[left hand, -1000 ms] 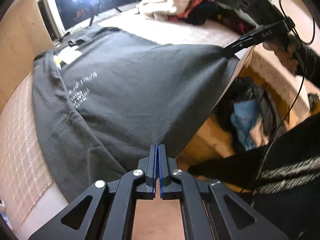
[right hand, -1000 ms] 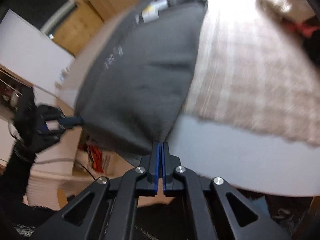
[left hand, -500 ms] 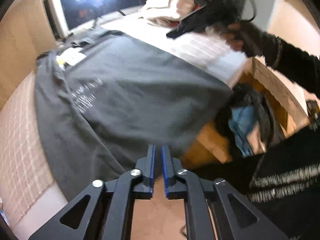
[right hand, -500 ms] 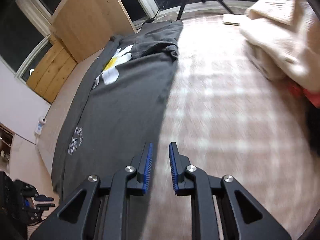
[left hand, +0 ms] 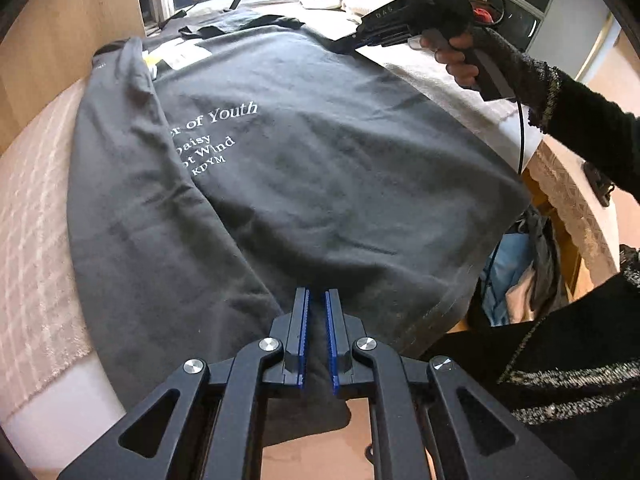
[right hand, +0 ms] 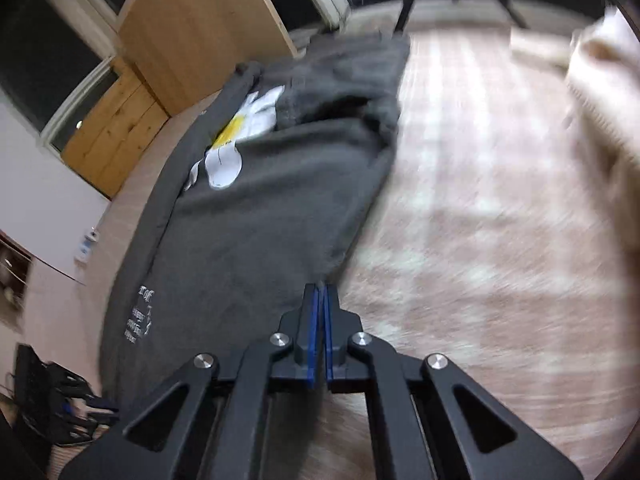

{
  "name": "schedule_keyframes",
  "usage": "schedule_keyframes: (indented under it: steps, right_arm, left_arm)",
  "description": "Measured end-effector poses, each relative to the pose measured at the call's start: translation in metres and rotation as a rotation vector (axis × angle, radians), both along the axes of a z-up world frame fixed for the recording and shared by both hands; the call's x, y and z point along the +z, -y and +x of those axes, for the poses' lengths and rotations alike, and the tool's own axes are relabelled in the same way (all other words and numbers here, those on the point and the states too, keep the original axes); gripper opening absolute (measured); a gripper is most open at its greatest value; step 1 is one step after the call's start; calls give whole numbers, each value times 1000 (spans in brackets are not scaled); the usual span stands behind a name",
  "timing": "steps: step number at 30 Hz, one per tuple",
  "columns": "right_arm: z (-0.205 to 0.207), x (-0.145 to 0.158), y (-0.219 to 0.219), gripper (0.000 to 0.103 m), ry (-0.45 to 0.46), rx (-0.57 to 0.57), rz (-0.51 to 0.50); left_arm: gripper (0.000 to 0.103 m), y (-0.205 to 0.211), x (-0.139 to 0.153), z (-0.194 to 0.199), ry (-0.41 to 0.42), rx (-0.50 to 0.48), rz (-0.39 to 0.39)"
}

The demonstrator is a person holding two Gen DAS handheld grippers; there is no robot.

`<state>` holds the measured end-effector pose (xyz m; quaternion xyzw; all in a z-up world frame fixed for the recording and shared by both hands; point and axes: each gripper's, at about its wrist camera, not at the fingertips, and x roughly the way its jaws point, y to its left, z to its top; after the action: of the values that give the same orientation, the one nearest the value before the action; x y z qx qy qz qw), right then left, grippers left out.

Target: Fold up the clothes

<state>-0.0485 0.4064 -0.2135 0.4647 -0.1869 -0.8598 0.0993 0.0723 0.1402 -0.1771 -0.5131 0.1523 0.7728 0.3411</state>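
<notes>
Fingers (left hand: 301, 320) of the left gripper (left hand: 316, 300) stand slightly apart, having just opened a little. Dark fabric of the near hem shows in the narrow gap between the blue pads, but the pads do not press on it. The gripper points steeply down at the near edge of the bed.

The grey T-shirt (left hand: 320, 168) lies spread on the pink checked cover (left hand: 32, 240), its hem hanging over the near edge. Its left side is folded inward over the body and partly covers the white lettering (left hand: 212, 136). A daisy print (right hand: 236, 140) shows near the collar end in the right wrist view.

The right gripper (left hand: 348, 44), held in the person's right hand (left hand: 460, 52), has just closed its fingers on the shirt's far right edge, where the cloth draws to a point at the tips. Right of the shirt, the cover is bare up to a cream pile of clothes (right hand: 600, 92).
</notes>
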Motion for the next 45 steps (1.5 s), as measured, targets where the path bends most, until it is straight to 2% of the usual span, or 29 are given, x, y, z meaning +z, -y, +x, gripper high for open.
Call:
schedule_keyframes:
  steps: [3, 6, 8, 10, 11, 16, 18, 21, 22, 23, 24, 25, 26, 27, 29, 31, 34, 36, 37, 38, 39, 40, 41, 42, 43, 45]
  right_arm:
    - [1, -6, -11, 2, 33, -51, 9]
    - [0, -11, 12, 3, 43, 13, 42]
    - [4, -7, 17, 10, 64, 14, 65]
    - [18, -3, 13, 27, 82, -5, 50]
    - [28, -3, 10, 30, 89, -9, 29]
    - [78, -7, 17, 32, 140, 5, -51]
    - [95, -6, 28, 35, 145, 8, -66]
    - [120, -8, 47, 37, 145, 37, -47]
    - [126, -7, 54, 38, 134, 44, -30]
    - [134, -6, 61, 38, 113, 51, 1]
    - [140, -5, 68, 38, 91, 62, 45]
    - [142, -3, 75, 34, 73, 77, 105]
    - [142, -3, 82, 22, 78, 96, 145]
    - [142, -5, 84, 4, 104, 112, 140]
    - [145, -6, 78, 3, 153, 134, 67]
    - [150, -4, 68, 3, 177, 126, 63]
    - [151, 3, 51, 6, 194, 94, 81]
    - [146, 21, 31, 6, 163, 36, 40]
    - [141, 34, 22, 8, 134, 12, 28]
    - [135, 46, 14, 9, 104, -8, 24]
    - [127, 59, 6, 14, 76, -23, 22]
    - [118, 71, 0, 25, 48, -31, 22]
    - [107, 83, -6, 30, 25, -39, 25]
    - [97, 94, -11, 39, 9, -46, 32]
    - [85, 104, -15, 41, -12, -47, 40]
    - [60, 117, -20, 41, -41, -44, 72]
  left_arm:
    - [9, 1, -1, 1, 1, -7, 0]
    - [9, 1, -1, 2, 5, -14, -5]
    - [8, -2, 1, 4, 21, -27, -22]
    - [8, -9, 11, 11, 5, -45, 0]
    - [9, -14, 14, 16, -5, -63, 13]
    - [10, -25, 2, 30, 11, -136, -31]
    - [9, -28, 9, 36, -2, -132, -17]
    - [19, -39, 22, 46, -57, -169, 24]
    - [28, -45, 22, 50, -72, -188, 12]
    - [30, -49, 19, 52, -83, -205, -10]
    - [29, -52, 15, 53, -82, -221, -28]
    - [29, -53, 10, 54, -82, -234, -40]
    - [28, -54, 6, 57, -89, -243, -47]
    - [26, -55, 3, 59, -96, -252, -54]
    - [11, -54, 1, 58, -93, -236, -56]
    - [3, -47, 2, 57, -36, -225, -40]
    - [3, -43, 5, 68, -32, -225, -63]
    - [4, -48, 18, 75, -52, -205, -28]
    - [7, -51, 26, 78, -69, -196, -9]
    - [18, -57, 33, 81, -91, -191, 9]
    - [26, -68, 39, 83, -119, -192, 29]
    - [38, -82, 46, 85, -147, -195, 62]
    - [43, -97, 49, 86, -160, -202, 100]
    - [43, -112, 48, 86, -166, -215, 127]
    - [44, -128, 46, 88, -173, -234, 145]
    - [44, -160, 34, 93, -210, -283, 106]
